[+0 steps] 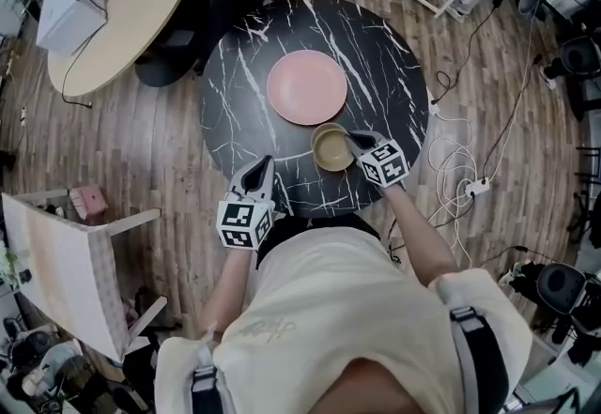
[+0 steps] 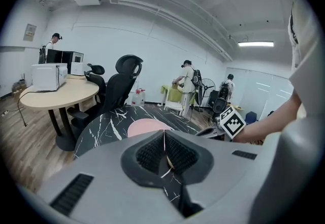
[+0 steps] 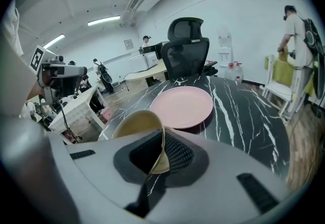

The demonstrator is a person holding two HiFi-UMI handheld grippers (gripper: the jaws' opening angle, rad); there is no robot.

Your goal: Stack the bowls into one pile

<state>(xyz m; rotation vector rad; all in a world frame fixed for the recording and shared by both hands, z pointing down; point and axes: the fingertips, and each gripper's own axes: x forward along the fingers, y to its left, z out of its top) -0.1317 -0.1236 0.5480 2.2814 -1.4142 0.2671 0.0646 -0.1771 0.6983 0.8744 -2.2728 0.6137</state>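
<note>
Head view: round black white-veined marble desk (image 1: 235, 55). A small tan round bowl (image 1: 331, 151) sits just beside the shallow pink round dish (image 1: 306, 86), on its near side, possibly lifted.
Left gripper view: left gripper (image 2: 163, 152) fingers together, empty.
Right gripper view: right gripper (image 3: 161, 154) fingers clamped on the bowl's rim, pink dish just behind.

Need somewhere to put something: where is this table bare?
The table is bare left of the pink dish, right of it and beyond it. Crowded at the near edge: tan bowl, right gripper clamping it, left gripper.
</note>
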